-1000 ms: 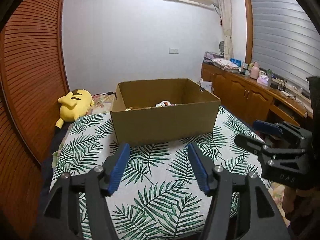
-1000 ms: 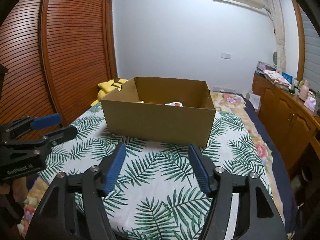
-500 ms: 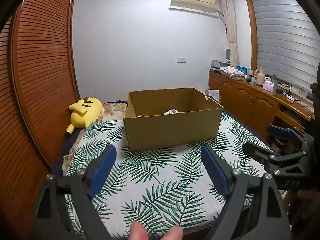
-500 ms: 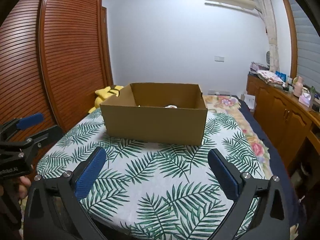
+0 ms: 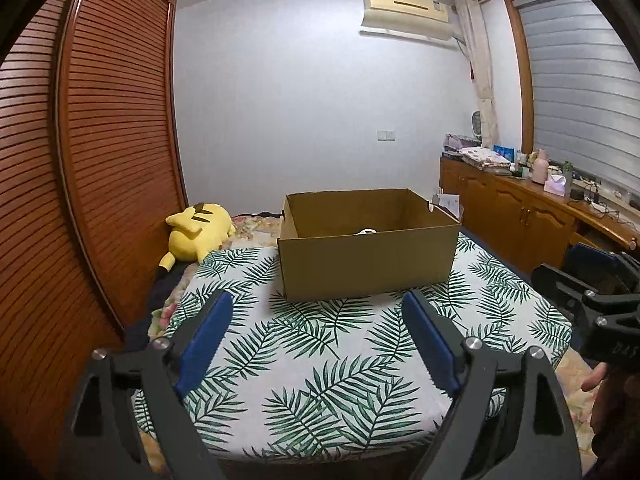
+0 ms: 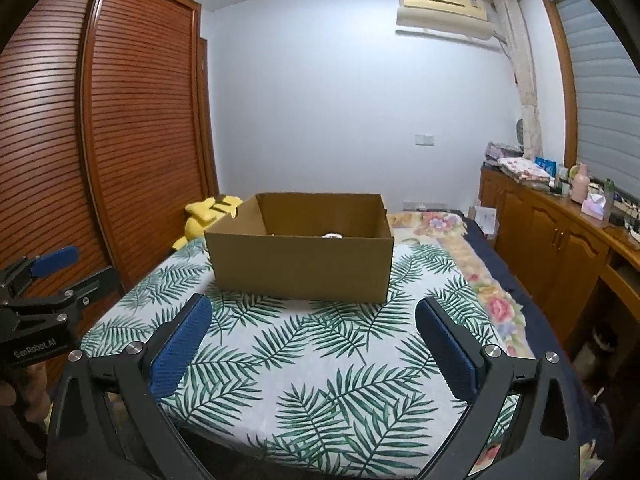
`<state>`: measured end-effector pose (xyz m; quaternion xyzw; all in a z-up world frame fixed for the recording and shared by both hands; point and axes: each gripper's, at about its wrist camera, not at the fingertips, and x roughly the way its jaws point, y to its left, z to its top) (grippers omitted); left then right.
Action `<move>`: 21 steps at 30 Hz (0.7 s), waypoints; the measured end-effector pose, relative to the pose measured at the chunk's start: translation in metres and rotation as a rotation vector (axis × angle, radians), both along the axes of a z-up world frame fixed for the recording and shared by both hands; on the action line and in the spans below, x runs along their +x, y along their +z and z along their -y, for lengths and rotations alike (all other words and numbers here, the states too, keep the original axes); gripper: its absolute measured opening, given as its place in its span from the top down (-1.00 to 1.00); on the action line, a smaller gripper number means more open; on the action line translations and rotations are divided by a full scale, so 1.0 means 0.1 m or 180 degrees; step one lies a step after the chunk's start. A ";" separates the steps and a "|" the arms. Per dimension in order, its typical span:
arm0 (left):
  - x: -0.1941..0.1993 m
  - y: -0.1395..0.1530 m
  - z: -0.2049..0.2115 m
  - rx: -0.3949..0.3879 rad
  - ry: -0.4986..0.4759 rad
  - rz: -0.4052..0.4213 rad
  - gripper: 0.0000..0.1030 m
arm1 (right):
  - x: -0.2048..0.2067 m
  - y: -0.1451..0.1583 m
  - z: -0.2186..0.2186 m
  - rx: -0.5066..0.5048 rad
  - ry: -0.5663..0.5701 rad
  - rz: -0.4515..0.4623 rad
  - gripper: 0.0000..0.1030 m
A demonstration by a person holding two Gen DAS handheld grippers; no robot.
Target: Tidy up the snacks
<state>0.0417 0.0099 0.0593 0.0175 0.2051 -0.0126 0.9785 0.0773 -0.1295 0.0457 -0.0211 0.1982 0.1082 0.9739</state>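
A cardboard box (image 5: 368,256) is seen standing on the bed (image 5: 340,360), on a leaf-patterned cover, well ahead of both pairs of tongs and roughly centred between their fingers in each wrist view. Inside the box, only a small white edge of a snack packet (image 5: 365,231) can be made out above the near wall; what else lies inside cannot be told.

The left tongs (image 5: 318,338) are held spread wide above the near part of the bed, with nothing gripped and nothing touched by the blue pads (image 5: 204,340). The right tongs (image 6: 314,340) are likewise spread wide, empty, and held clear of the cover. Each pair is also caught at the edge of the other's view, to the side of the bed.

A yellow plush toy (image 5: 196,234) is seen lying behind and to the left of the box, beside the slatted wardrobe doors (image 5: 100,160).
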 end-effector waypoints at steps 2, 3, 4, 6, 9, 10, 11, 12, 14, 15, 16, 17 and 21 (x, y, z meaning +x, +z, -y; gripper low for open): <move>-0.02 -0.01 0.01 0.0005 0.0000 -0.0002 -0.70 | -0.03 0.00 0.00 -0.0007 -0.0038 0.0030 -1.00; -0.04 -0.01 0.01 0.0018 0.0007 0.0006 -0.70 | -0.05 -0.01 0.01 -0.0012 -0.0056 0.0041 -1.00; -0.05 -0.02 0.01 0.0036 0.0017 0.0018 -0.70 | -0.06 -0.01 0.01 -0.0011 -0.0060 0.0040 -1.00; -0.08 -0.01 0.02 0.0054 0.0029 0.0026 -0.70 | -0.07 -0.02 0.02 -0.0014 -0.0073 0.0039 -1.00; -0.10 -0.03 0.03 0.0061 0.0020 0.0023 -0.70 | -0.09 -0.03 0.03 -0.0012 -0.0090 0.0040 -1.00; -0.10 -0.03 0.03 0.0061 0.0018 0.0019 -0.70 | -0.10 -0.03 0.03 -0.0009 -0.0092 0.0039 -1.00; -0.10 -0.04 0.03 0.0062 0.0015 0.0017 -0.70 | -0.10 -0.04 0.04 -0.0007 -0.0093 0.0037 -1.00; -0.11 -0.05 0.04 0.0062 0.0018 0.0015 -0.70 | -0.12 -0.04 0.04 -0.0005 -0.0099 0.0039 -1.00; -0.12 -0.05 0.04 0.0053 0.0022 0.0017 -0.70 | -0.12 -0.04 0.05 -0.0005 -0.0113 0.0043 -1.00; -0.12 -0.05 0.04 0.0050 0.0024 0.0015 -0.70 | -0.13 -0.04 0.06 -0.0009 -0.0120 0.0044 -1.00; -0.13 -0.05 0.03 0.0045 0.0023 0.0016 -0.70 | -0.14 -0.04 0.07 -0.0015 -0.0123 0.0040 -1.00; -0.13 -0.05 0.03 0.0039 0.0020 0.0017 -0.70 | -0.15 -0.03 0.07 -0.0020 -0.0125 0.0040 -1.00; -0.14 -0.03 0.03 0.0038 0.0021 0.0021 -0.70 | -0.16 -0.03 0.09 -0.0018 -0.0147 0.0044 -1.00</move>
